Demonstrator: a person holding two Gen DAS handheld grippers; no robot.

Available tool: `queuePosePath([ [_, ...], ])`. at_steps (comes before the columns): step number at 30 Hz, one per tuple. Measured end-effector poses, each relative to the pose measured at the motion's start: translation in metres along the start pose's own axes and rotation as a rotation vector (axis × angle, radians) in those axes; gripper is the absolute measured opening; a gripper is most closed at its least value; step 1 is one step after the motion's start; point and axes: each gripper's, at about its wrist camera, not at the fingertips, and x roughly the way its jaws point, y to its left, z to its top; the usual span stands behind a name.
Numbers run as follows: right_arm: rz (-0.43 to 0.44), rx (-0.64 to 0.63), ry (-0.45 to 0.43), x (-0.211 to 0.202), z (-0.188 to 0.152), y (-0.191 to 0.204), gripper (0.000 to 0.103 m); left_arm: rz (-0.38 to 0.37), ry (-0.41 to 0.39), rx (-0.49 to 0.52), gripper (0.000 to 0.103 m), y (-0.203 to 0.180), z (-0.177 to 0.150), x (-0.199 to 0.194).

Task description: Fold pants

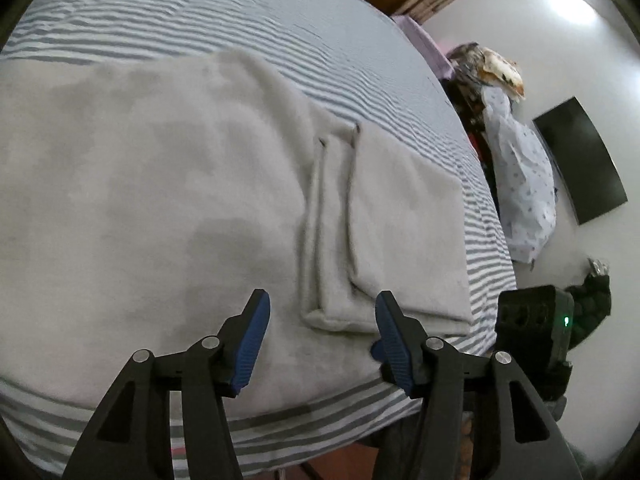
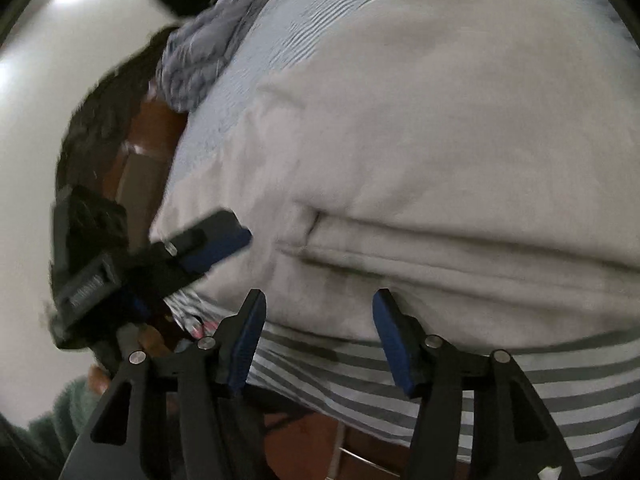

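Light grey pants (image 1: 160, 184) lie spread flat on a striped bed sheet (image 1: 200, 12); the leg end with its hems (image 1: 340, 240) is folded at the right. My left gripper (image 1: 322, 312) is open and empty, hovering just above the pants' near edge by the hems. In the right wrist view the pants (image 2: 440, 140) fill the frame, with a fold seam (image 2: 360, 256) across them. My right gripper (image 2: 318, 312) is open and empty over the near edge. The left gripper (image 2: 216, 246) shows there at the left, its fingers over the cloth.
The bed's near edge (image 1: 280, 420) drops to a reddish floor (image 2: 304, 444). A pile of patterned clothes (image 1: 520, 184) and a dark screen (image 1: 580, 164) stand by the white wall at the right. A blue quilted cloth (image 2: 200, 56) lies beside the bed.
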Motion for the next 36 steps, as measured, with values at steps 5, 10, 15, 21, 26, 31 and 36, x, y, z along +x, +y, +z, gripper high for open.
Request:
queuePosePath([
  [5,-0.012,0.083,-0.099,-0.038,0.007,-0.032,0.053,-0.065,0.038,-0.026,0.056,-0.013,0.006,0.015],
  [10,0.034,0.230,-0.201,-0.077,0.009,-0.077,0.053,-0.103,0.071,-0.066,0.056,-0.022,0.015,0.032],
  [15,0.097,0.302,-0.236,-0.080,0.003,-0.094,0.052,-0.108,0.085,-0.133,0.056,-0.023,0.021,0.047],
  [21,0.127,0.336,-0.243,-0.084,-0.002,-0.103,0.051,-0.017,0.066,-0.101,0.018,-0.027,0.019,0.053],
  [26,0.119,0.343,-0.248,-0.084,-0.003,-0.105,0.050,0.020,0.047,-0.075,0.017,-0.035,0.015,0.050],
  [31,0.040,0.312,-0.227,-0.082,0.000,-0.098,0.025,0.001,0.001,-0.041,0.017,-0.044,0.015,0.034],
  [36,0.023,0.302,-0.226,-0.082,0.006,-0.084,0.026,-0.008,-0.035,-0.011,0.017,-0.049,0.014,0.010],
])
